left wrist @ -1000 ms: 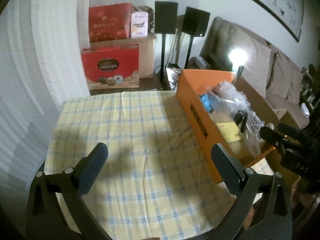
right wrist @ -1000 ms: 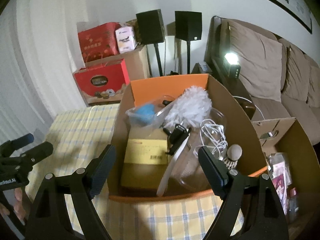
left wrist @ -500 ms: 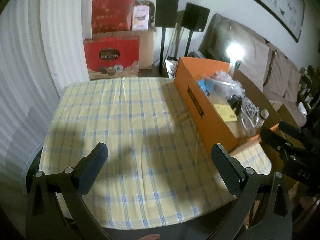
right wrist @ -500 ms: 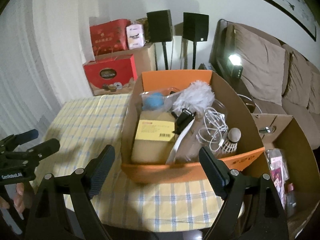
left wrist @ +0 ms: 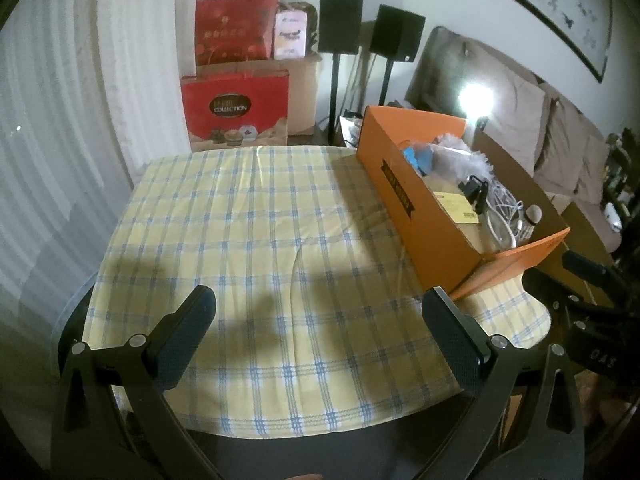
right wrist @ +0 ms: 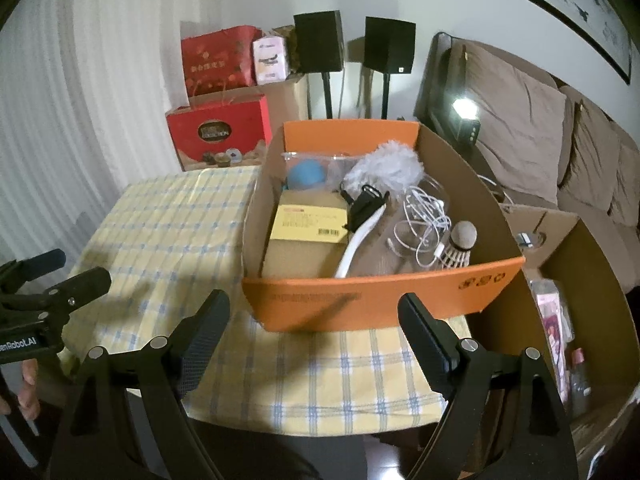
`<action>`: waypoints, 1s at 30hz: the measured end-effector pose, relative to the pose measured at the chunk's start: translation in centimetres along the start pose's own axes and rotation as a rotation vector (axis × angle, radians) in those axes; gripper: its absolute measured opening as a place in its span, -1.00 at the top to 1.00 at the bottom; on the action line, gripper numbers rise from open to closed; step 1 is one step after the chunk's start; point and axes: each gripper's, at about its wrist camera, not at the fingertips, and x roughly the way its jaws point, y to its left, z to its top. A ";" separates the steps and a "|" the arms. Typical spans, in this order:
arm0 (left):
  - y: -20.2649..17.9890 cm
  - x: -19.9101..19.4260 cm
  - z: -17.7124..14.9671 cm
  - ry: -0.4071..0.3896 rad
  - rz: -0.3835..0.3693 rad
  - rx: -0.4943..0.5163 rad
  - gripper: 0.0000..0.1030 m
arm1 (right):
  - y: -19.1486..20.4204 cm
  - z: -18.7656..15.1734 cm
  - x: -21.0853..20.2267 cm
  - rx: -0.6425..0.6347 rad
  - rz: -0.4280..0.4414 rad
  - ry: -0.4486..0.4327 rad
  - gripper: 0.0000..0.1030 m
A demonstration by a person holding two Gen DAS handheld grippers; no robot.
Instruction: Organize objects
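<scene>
An orange cardboard box (right wrist: 360,300) stands on the right part of a table covered by a yellow-and-blue checked cloth (left wrist: 260,220). Inside lie a brown carton with a yellow label (right wrist: 308,224), a blue ball in a clear bag (right wrist: 306,174), a grey fluffy duster (right wrist: 386,170), a black clip on a white handle (right wrist: 362,216), a tangled white cable (right wrist: 424,224) and a shuttlecock (right wrist: 458,246). My right gripper (right wrist: 316,332) hangs open in front of the box's near wall, holding nothing. My left gripper (left wrist: 316,300) is open and empty over the bare cloth, left of the box (left wrist: 400,192).
A taller open cardboard box (right wrist: 580,280) with packets stands right of the table. Red gift bags (left wrist: 236,104) and two black speakers on stands (left wrist: 340,24) line the far wall. A brown sofa (right wrist: 540,132) and a bright lamp (right wrist: 464,108) are at the right. A hand (right wrist: 28,388) holds the left gripper.
Both grippers have drawn back from the table, so its near edge and the box's front wall now show. Both stay open and empty. Nothing in the box has moved.
</scene>
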 end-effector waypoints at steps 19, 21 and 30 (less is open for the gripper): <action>-0.1 -0.4 -0.4 -0.009 0.017 0.008 -1.00 | 0.7 -0.2 -0.1 -0.009 0.002 0.001 -0.70; -0.1 -0.4 -0.3 -0.009 0.017 0.008 -1.00 | 0.7 -0.2 -0.1 -0.007 0.004 0.000 -0.70; -0.4 -0.5 -0.3 -0.015 0.018 0.015 -1.00 | 0.8 -0.2 -0.1 -0.008 0.004 0.001 -0.70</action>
